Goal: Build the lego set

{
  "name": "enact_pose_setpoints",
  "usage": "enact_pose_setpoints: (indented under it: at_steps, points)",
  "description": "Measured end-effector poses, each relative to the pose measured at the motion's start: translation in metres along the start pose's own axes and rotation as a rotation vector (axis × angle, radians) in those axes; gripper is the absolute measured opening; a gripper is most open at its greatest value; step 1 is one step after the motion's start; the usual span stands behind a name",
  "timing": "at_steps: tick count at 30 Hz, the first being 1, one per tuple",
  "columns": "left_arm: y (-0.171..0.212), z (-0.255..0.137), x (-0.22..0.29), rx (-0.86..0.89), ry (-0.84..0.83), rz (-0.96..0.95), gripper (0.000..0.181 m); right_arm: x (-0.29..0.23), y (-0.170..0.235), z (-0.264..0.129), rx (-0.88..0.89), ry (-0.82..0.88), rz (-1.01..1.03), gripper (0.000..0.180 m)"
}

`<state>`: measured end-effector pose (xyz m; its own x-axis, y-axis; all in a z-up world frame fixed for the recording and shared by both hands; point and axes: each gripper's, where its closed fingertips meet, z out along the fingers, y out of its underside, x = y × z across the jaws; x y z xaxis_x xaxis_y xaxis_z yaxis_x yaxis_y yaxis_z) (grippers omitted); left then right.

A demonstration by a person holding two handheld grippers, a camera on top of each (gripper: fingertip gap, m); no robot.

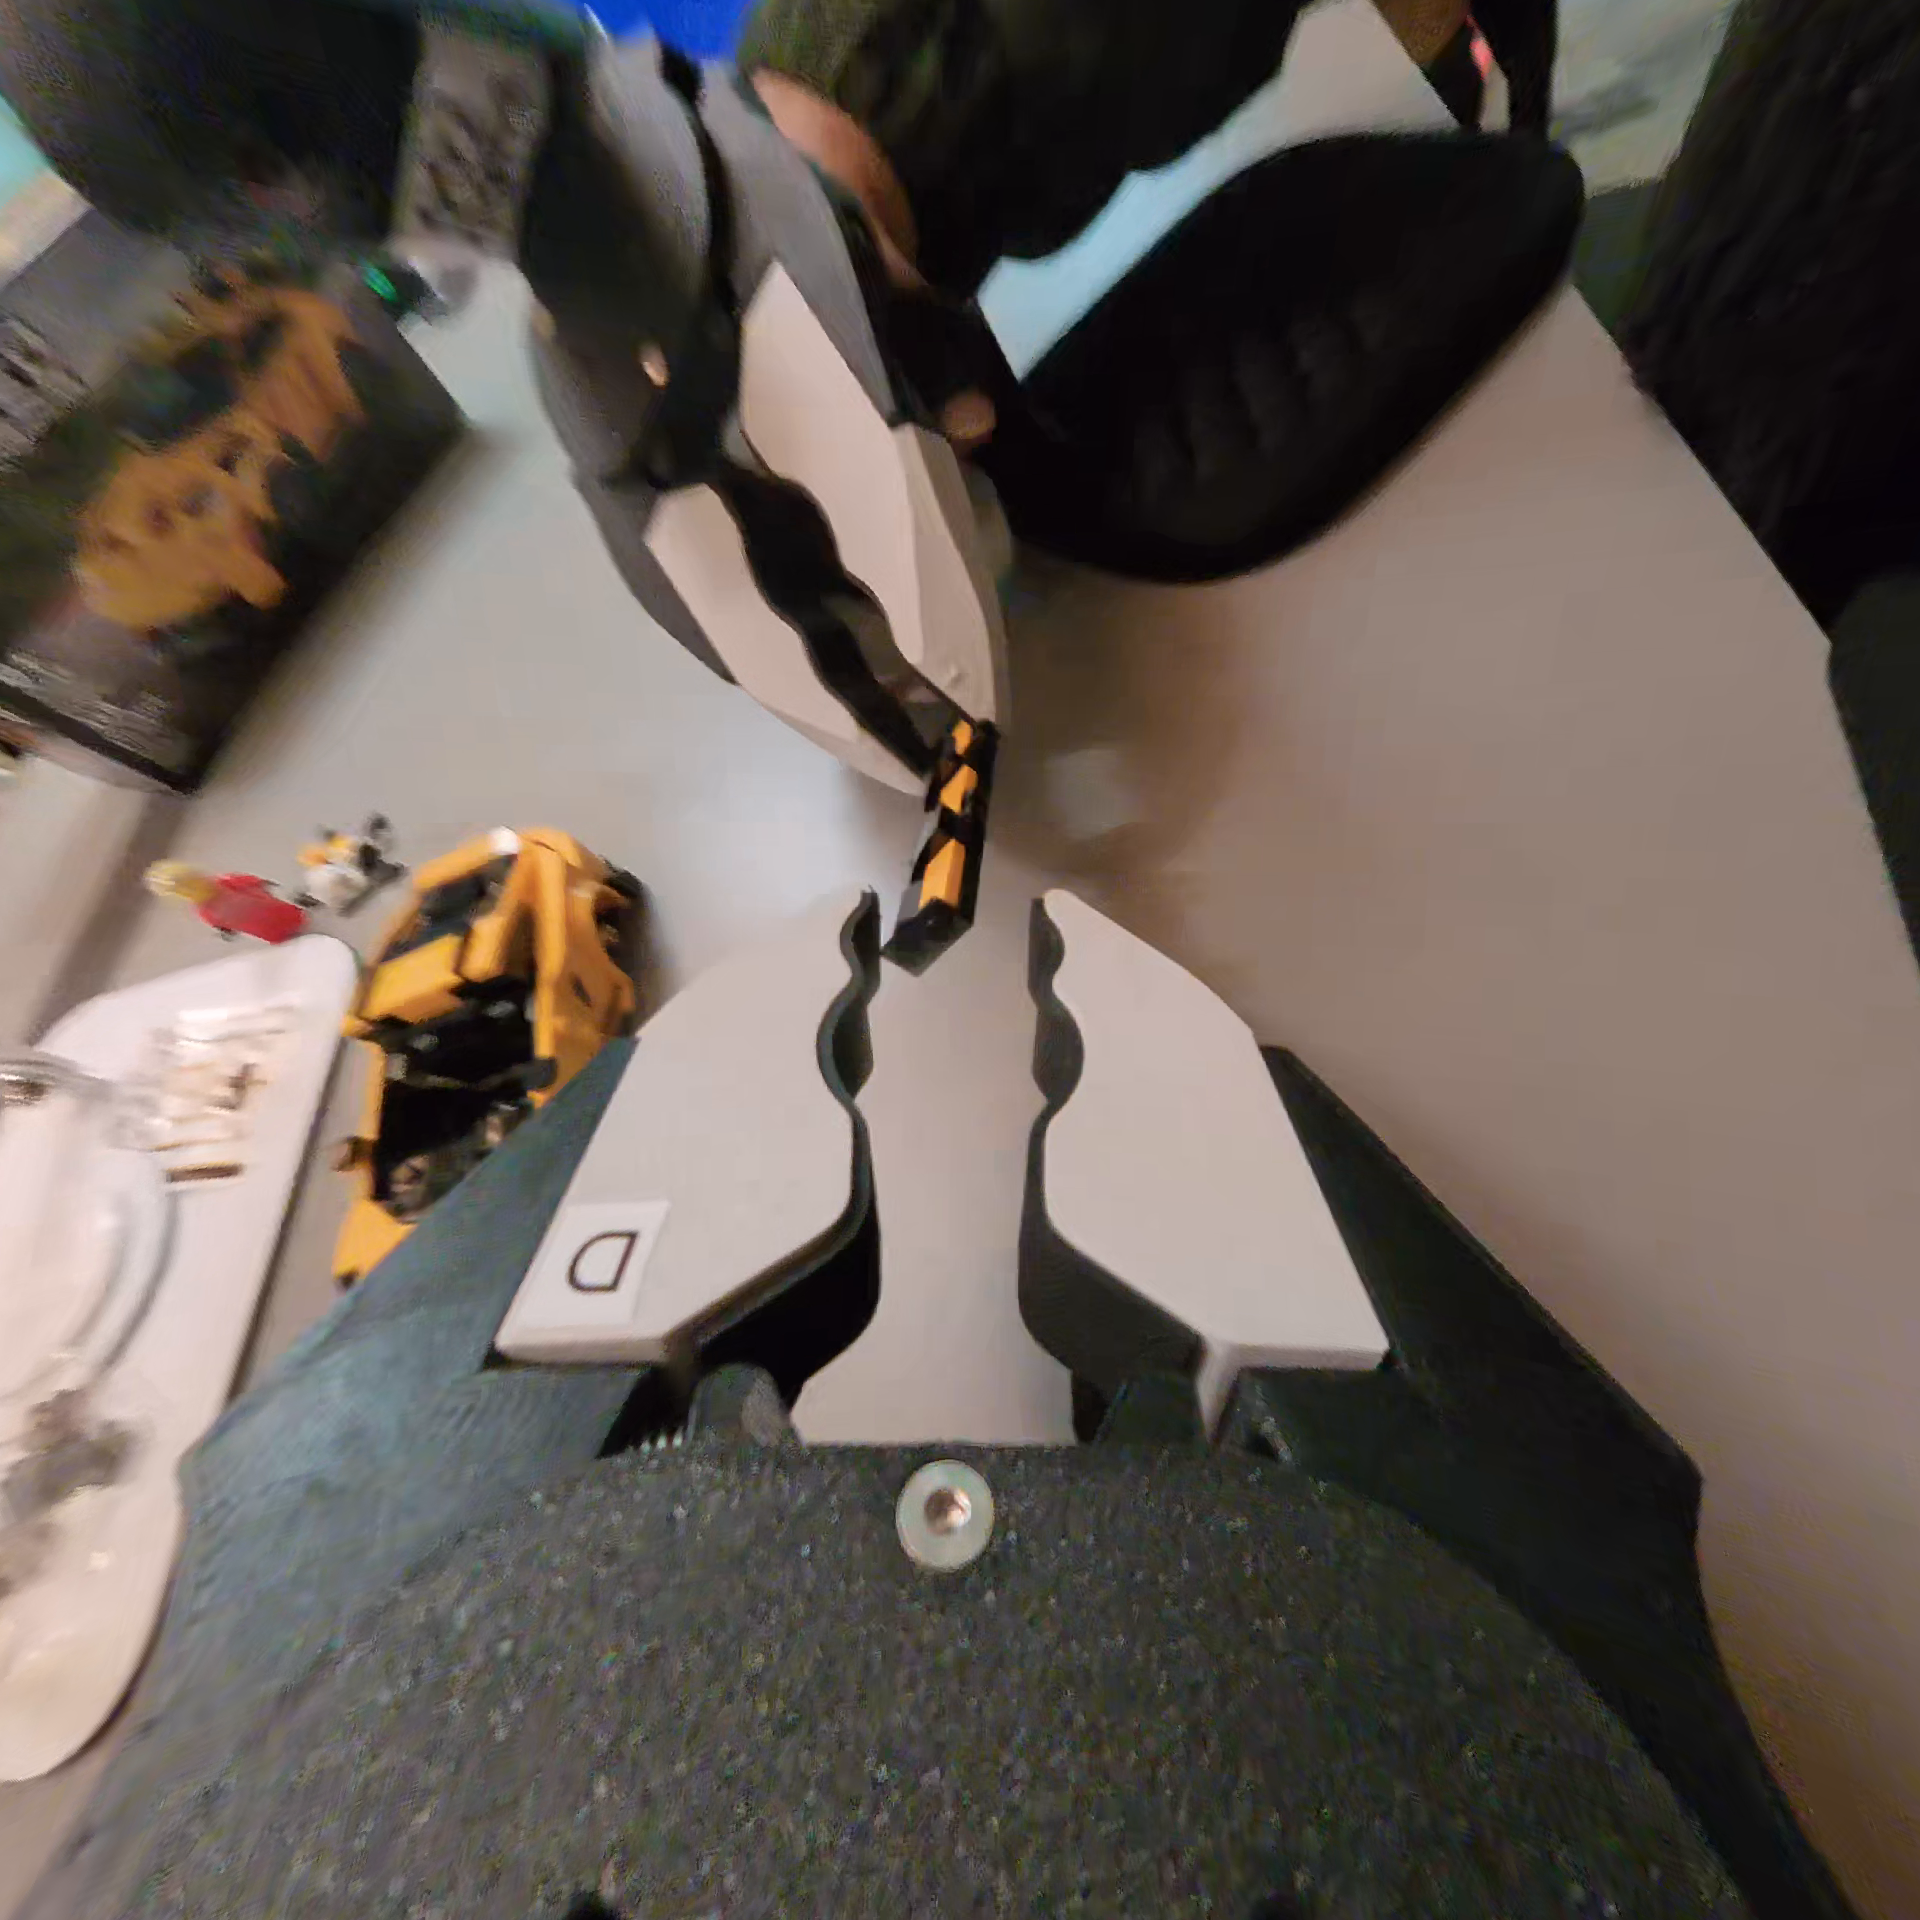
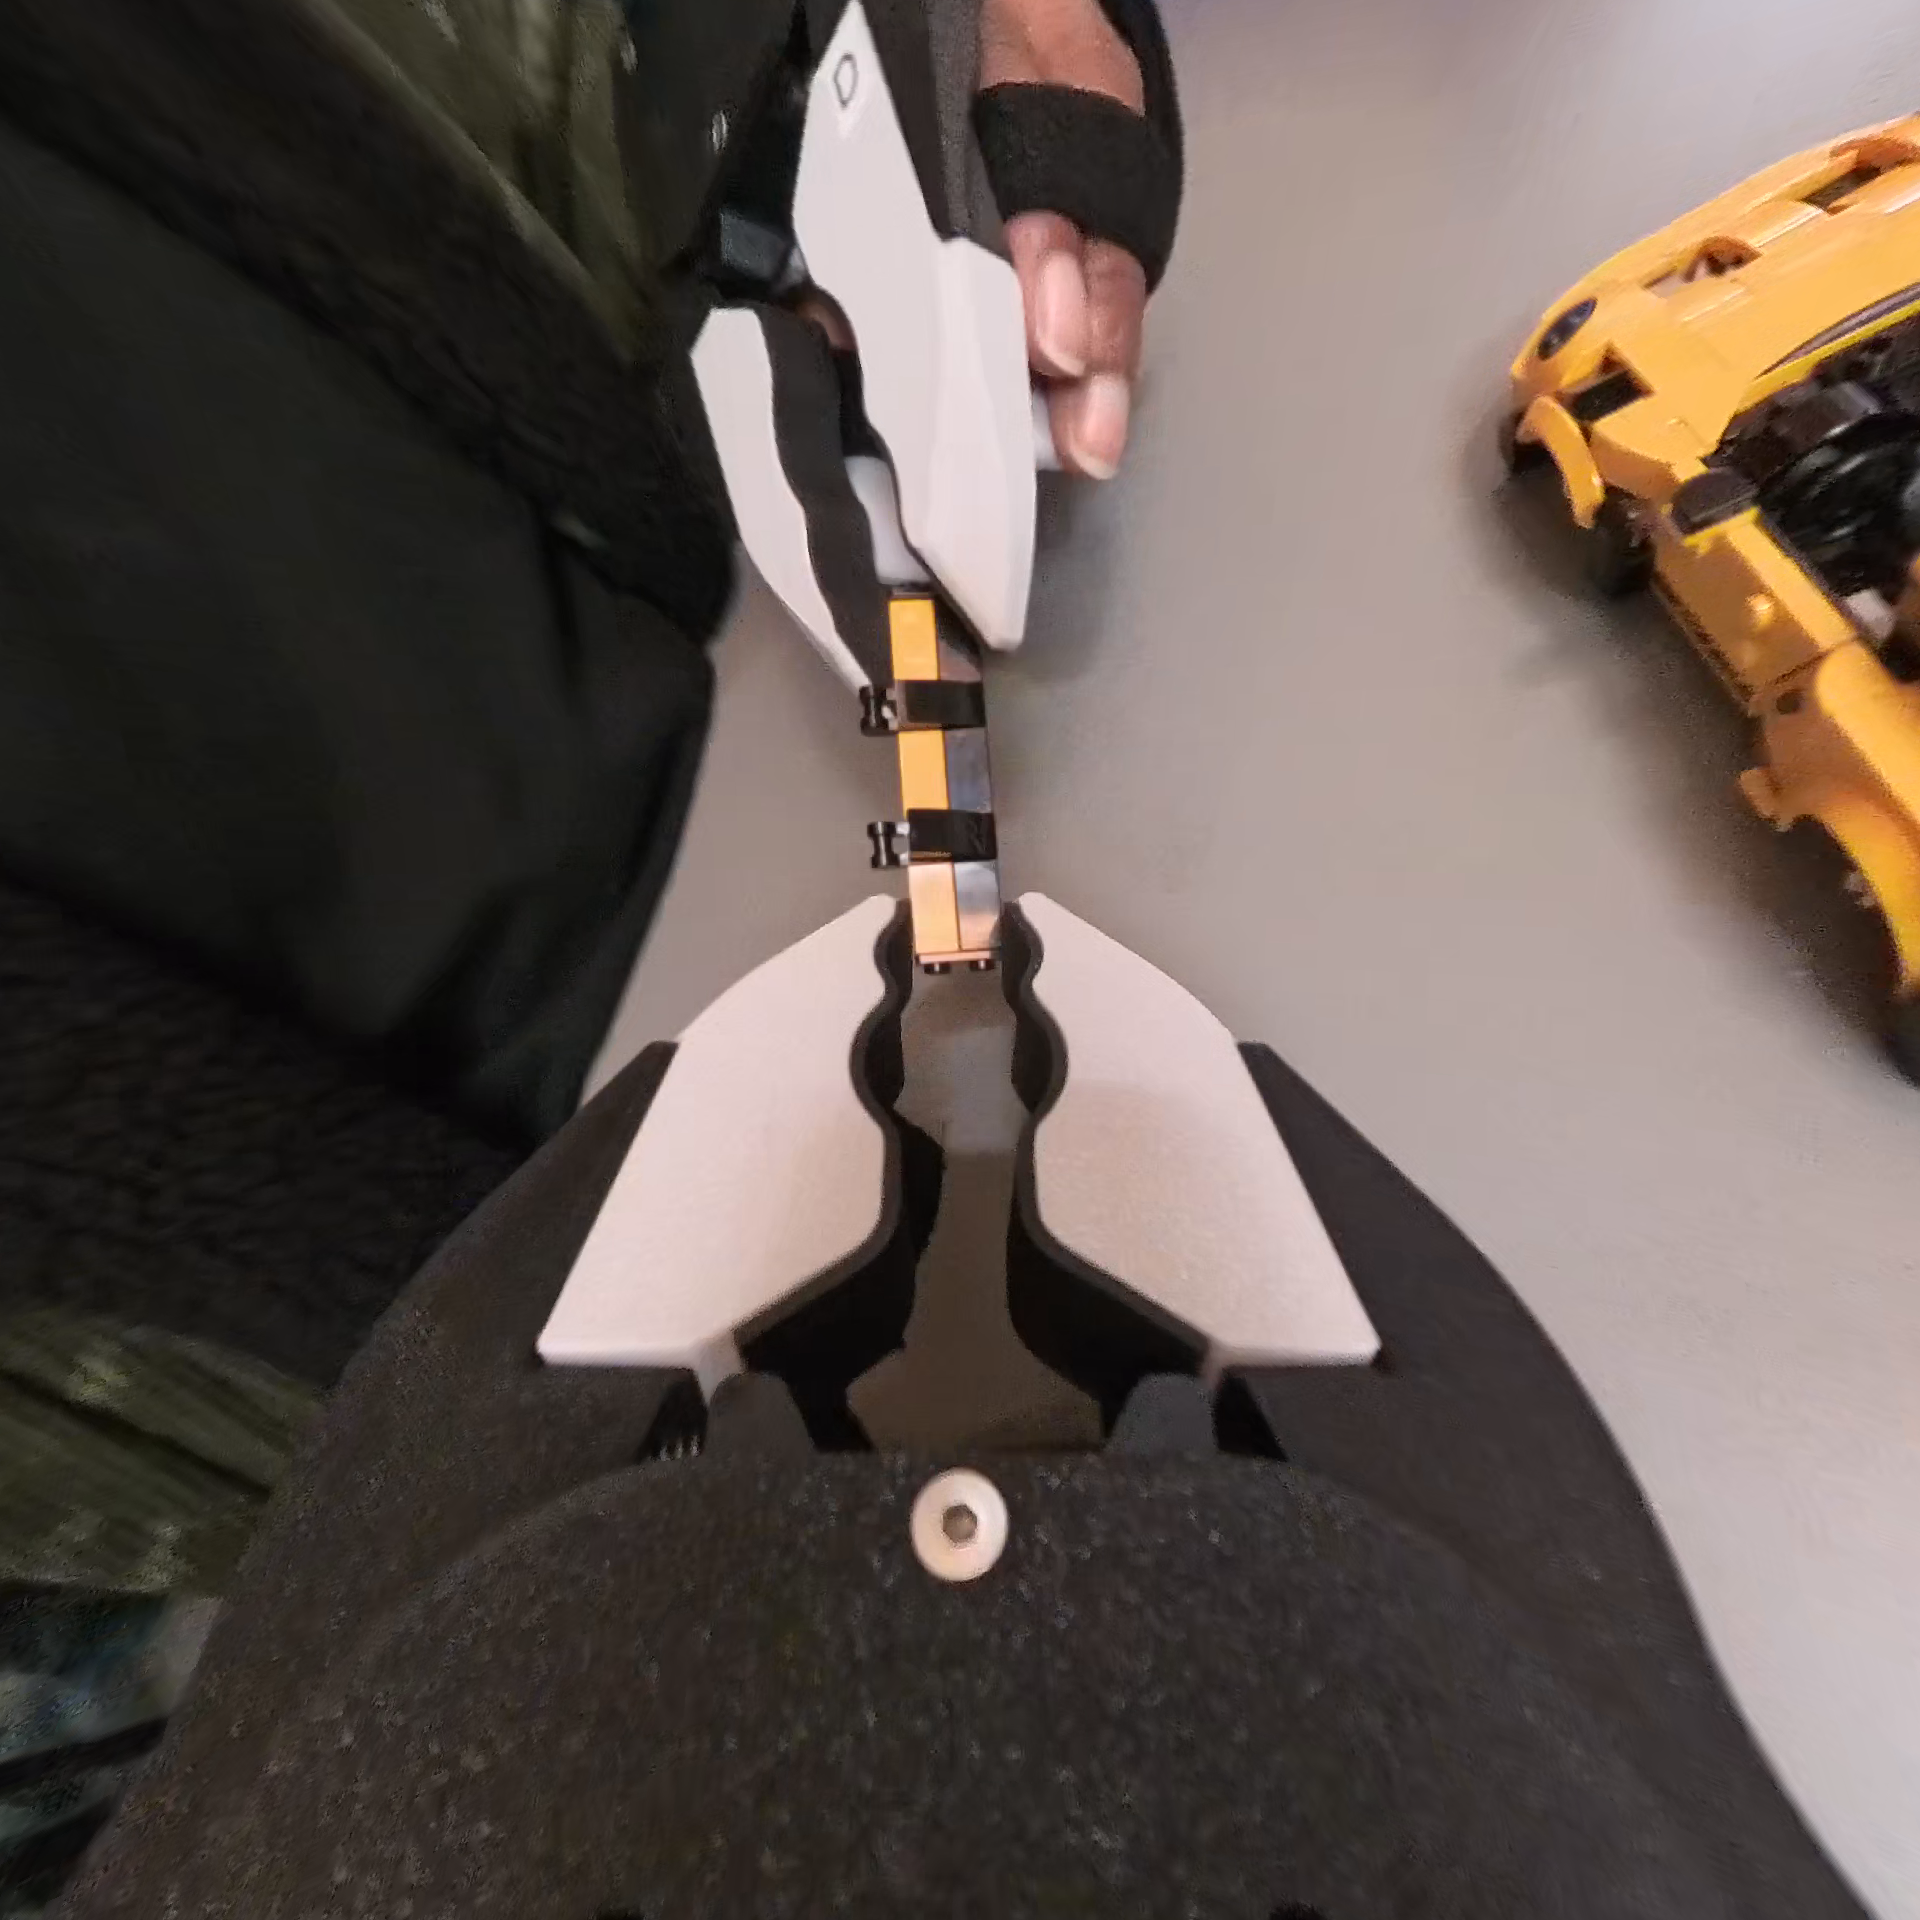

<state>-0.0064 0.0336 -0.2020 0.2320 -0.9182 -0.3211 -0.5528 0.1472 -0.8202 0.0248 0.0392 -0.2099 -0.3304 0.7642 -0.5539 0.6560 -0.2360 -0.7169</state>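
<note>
My right gripper pinches one end of a yellow-and-black lego strip; my left gripper stands part-open, empty, near it, yellow lego car at left

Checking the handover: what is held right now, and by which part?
The right gripper pinches the yellow-and-black lego strip by one end; the other end reaches the open left gripper, unclamped.

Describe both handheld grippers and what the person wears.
Left gripper and right gripper match: speckled black bodies, white-faced fingers with wavy black inner pads, a silver screw at the base. The left one bears a lettered sticker. The hand wears a black strap.
</note>
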Motion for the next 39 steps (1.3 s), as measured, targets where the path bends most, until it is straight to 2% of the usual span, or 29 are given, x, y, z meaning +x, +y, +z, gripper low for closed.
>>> enact_pose_setpoints:
  at_steps: [5,9,11,13,15,18,20,27,39]
  points:
    - [-0.022,-0.009,0.003,0.088,-0.026,0.079,0.014,-0.017,-0.004,0.006,0.041,-0.133,0.072,0.016]
    - [-0.026,-0.013,0.004,0.085,-0.042,0.108,0.012,-0.018,-0.010,0.004,0.070,-0.136,0.070,0.016]
    - [-0.027,-0.015,0.003,0.089,-0.059,0.126,0.009,-0.018,-0.018,-0.002,0.101,-0.075,0.022,0.018]
    - [-0.027,-0.016,0.000,0.078,-0.068,0.123,0.009,-0.023,-0.025,-0.007,0.109,0.023,-0.072,0.028]
    - [-0.024,-0.015,-0.002,0.060,-0.066,0.110,0.009,-0.021,-0.027,-0.006,0.066,0.216,-0.234,0.035]
    - [-0.020,-0.014,-0.002,0.045,-0.046,0.086,0.008,-0.008,-0.026,-0.002,-0.045,0.555,-0.478,0.036]
    - [-0.018,-0.012,-0.002,0.035,-0.031,0.077,0.009,-0.004,-0.019,0.006,-0.123,0.673,-0.587,0.036]
    - [-0.016,-0.007,0.006,0.008,-0.004,0.091,0.008,0.004,-0.016,0.019,-0.186,0.758,-0.703,0.013]
    - [-0.029,-0.015,0.006,0.057,-0.020,0.112,0.008,-0.004,-0.025,0.017,-0.099,0.751,-0.696,0.010]
